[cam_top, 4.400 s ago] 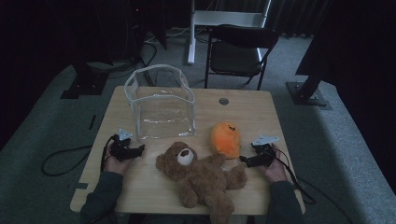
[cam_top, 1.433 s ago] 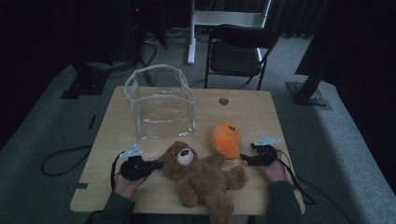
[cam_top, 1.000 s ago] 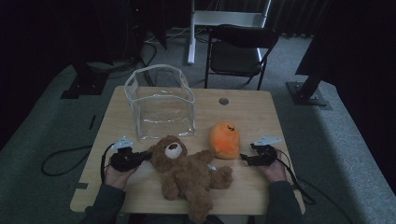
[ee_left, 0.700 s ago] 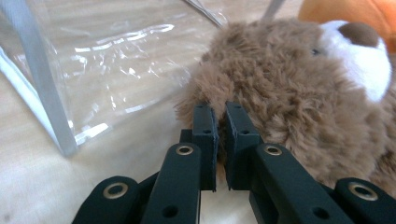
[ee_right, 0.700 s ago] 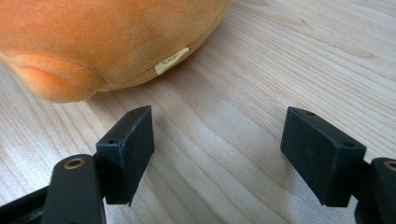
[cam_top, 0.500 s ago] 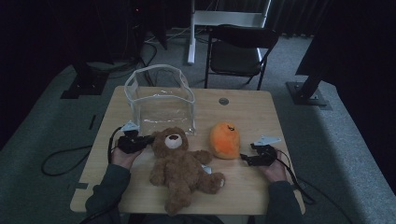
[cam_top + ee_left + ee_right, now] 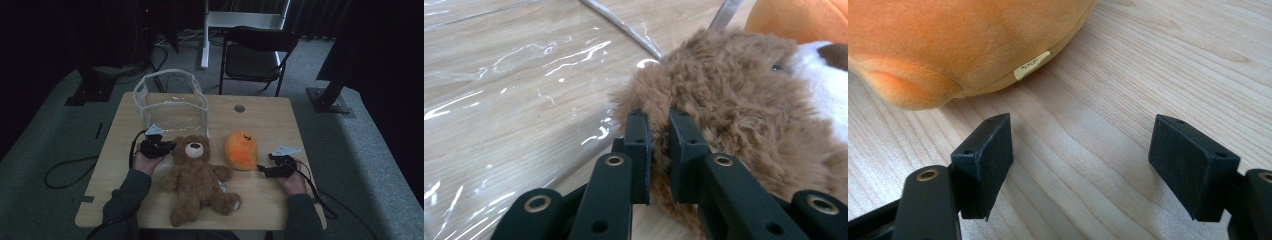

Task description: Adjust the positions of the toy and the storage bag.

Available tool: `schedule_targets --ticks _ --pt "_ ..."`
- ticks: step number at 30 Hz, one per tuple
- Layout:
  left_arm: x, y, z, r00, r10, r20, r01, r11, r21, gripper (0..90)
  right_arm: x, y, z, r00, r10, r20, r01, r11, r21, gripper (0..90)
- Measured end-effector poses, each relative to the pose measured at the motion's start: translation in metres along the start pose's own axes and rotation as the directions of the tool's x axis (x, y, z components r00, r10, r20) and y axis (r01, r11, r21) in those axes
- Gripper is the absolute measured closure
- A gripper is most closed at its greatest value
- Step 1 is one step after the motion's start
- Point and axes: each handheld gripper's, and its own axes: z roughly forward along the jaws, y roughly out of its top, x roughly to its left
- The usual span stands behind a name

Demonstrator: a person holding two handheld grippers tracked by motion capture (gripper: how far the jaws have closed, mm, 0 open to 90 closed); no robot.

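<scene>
A brown teddy bear [image 7: 197,177] lies on its back on the wooden table [image 7: 270,115], its head close to a clear plastic box [image 7: 172,97]. My left gripper [image 7: 167,147] is at the bear's head. In the left gripper view its jaws [image 7: 659,117] stand a narrow gap apart, pinching brown fur [image 7: 744,100]; they have just been opening slightly. The clear box wall [image 7: 524,75] lies right behind. An orange plush [image 7: 241,149] sits right of the bear. My right gripper [image 7: 261,170] rests on the table beside the plush, open [image 7: 1083,122] with bare wood between the jaws and the orange plush [image 7: 948,40] just ahead.
A round hole [image 7: 239,108] sits near the table's far edge. Behind the table stand a black chair [image 7: 252,55] and a white frame leg [image 7: 205,35]. A cable [image 7: 65,167] loops on the carpet at the left.
My left gripper has dragged the bear left and then away toward the clear box, so its head now lies by the box wall. The right gripper and the orange plush have stayed put.
</scene>
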Motion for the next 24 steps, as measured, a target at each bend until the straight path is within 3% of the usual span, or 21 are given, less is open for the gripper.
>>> schedule_targets --ticks 3,10,15,16,18,21,22,24 --pt "0.001 0.0 -0.003 1.0 -0.009 -0.004 0.009 0.9999 -0.007 73.1 0.0 0.0 0.0 1.0 0.0 0.0 0.0 1.0 0.0 24.7" --pt "-0.006 -0.01 -0.034 0.9992 -0.039 -0.006 0.039 0.9985 -0.039 54.9 0.0 0.0 0.0 1.0 0.0 0.0 0.0 1.0 0.0 24.7" --pt "-0.031 -0.02 -0.051 1.0 -0.01 -0.001 0.01 0.9978 -0.065 49.6 0.0 0.0 0.0 1.0 0.0 0.0 0.0 1.0 0.0 24.7" --pt "-0.031 -0.02 -0.051 1.0 -0.01 -0.001 0.01 0.9978 -0.065 49.1 0.0 0.0 0.0 1.0 0.0 0.0 0.0 1.0 0.0 24.7" --pt "-0.05 -0.025 -0.058 0.9998 0.01 0.015 -0.008 0.9966 -0.082 47.5 0.0 0.0 0.0 1.0 0.001 0.0 -0.001 1.0 0.001 24.8" --pt "-0.066 -0.028 -0.061 0.9986 0.032 0.041 -0.028 0.9954 -0.092 44.8 0.0 0.0 0.0 1.0 0.001 0.001 -0.001 1.0 0.001 24.7" --pt "-0.066 -0.028 -0.061 0.9986 0.032 0.041 -0.028 0.9954 -0.092 44.0 0.0 0.0 0.0 1.0 0.001 0.001 -0.001 1.0 0.001 24.7" --pt "-0.088 -0.031 -0.061 0.9948 0.067 0.076 -0.061 0.9946 -0.084 41.3 0.0 0.0 0.0 1.0 0.002 0.001 -0.002 1.0 0.001 24.7"
